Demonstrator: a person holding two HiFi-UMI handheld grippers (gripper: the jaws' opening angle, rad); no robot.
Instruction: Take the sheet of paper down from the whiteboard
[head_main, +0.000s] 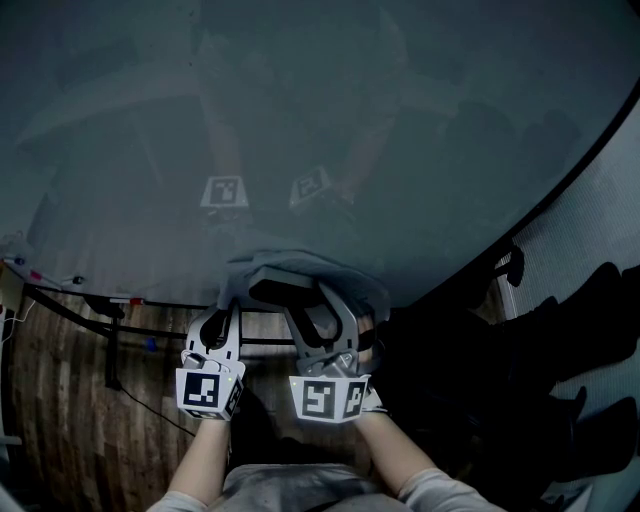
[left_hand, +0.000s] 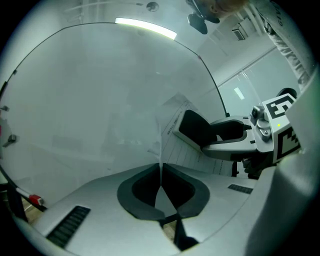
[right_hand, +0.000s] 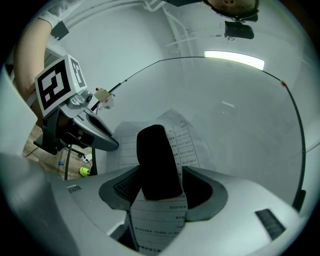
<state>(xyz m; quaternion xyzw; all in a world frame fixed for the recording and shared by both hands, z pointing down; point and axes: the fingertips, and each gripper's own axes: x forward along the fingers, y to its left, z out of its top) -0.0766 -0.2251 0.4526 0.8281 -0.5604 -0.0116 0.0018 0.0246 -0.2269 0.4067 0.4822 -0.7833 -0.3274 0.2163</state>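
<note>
Pinching the paper (right_hand: 185, 140), lower center of frame: your left gripper (left_hand: 161, 172) and right gripper (right_hand: 162, 170) both clamp it at the whiteboard (head_main: 300, 100).

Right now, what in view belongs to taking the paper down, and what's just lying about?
Job: sheet of paper, whiteboard, left hand-held gripper, right hand-held gripper, both shut on the paper.
Lying about: red-capped marker, small green object, cable.

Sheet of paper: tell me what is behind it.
The whiteboard stands behind the sheet of paper. The sheet covers the stretch of board directly behind it, so whether anything still fastens it there cannot be seen.
</note>
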